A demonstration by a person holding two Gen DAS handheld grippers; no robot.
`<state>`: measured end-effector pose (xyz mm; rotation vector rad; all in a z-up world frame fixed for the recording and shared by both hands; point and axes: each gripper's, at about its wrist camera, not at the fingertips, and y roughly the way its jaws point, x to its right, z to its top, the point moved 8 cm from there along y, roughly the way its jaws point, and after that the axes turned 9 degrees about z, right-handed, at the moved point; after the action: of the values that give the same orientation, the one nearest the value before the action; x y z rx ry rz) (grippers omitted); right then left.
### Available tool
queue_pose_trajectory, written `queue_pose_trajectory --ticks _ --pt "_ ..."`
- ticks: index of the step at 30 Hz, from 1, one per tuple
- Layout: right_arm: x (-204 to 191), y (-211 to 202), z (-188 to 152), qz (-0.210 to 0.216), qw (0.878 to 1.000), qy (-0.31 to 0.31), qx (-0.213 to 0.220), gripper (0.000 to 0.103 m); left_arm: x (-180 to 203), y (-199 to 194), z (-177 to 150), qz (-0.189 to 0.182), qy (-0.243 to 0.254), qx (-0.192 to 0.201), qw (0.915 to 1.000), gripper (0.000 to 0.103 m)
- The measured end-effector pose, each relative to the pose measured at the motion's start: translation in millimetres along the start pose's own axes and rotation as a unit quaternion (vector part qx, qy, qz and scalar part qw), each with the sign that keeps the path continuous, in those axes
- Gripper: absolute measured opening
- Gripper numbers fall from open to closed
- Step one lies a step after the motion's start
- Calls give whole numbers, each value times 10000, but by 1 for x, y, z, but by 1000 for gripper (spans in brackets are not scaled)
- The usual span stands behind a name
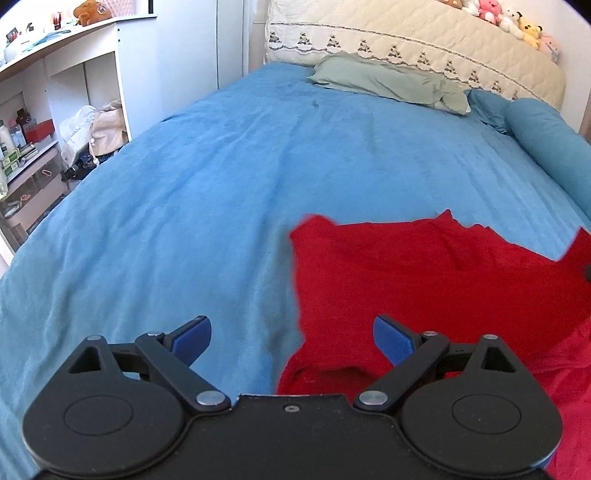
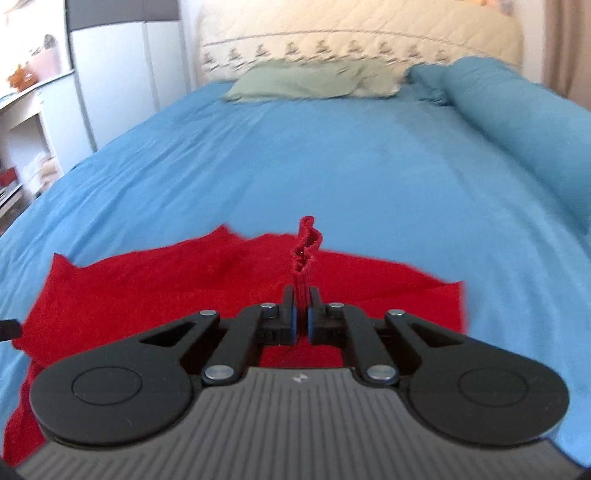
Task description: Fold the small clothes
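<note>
A small red garment (image 1: pixel 424 280) lies spread on the blue bedcover (image 1: pixel 207 192). In the left wrist view my left gripper (image 1: pixel 291 338) hangs open over the garment's left edge, its blue pads (image 1: pixel 194 338) wide apart with nothing between them. In the right wrist view the red garment (image 2: pixel 155 288) lies below and ahead, and my right gripper (image 2: pixel 301 301) is shut on a bunched fold of it; the pinched hem sticks up beyond the fingertips. The right gripper's dark tip peeks in at the right edge of the left wrist view.
A green pillow (image 1: pixel 388 81) and a rolled blue blanket (image 1: pixel 546 147) lie near the cream headboard (image 1: pixel 406 40), which carries plush toys (image 1: pixel 506 16). White shelves (image 1: pixel 66 92) crowded with small items stand left of the bed. The bedcover (image 2: pixel 351 166) stretches ahead of the garment.
</note>
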<state>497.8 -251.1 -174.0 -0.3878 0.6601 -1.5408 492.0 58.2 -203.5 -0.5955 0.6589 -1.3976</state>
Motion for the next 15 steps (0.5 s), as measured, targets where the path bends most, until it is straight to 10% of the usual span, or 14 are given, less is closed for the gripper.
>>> queue_pose_trajectory --ticks 15 --pt "87 8 -49 -572 9913 1110 -407 27 17 5 -6 -93 196 -85 9997 97"
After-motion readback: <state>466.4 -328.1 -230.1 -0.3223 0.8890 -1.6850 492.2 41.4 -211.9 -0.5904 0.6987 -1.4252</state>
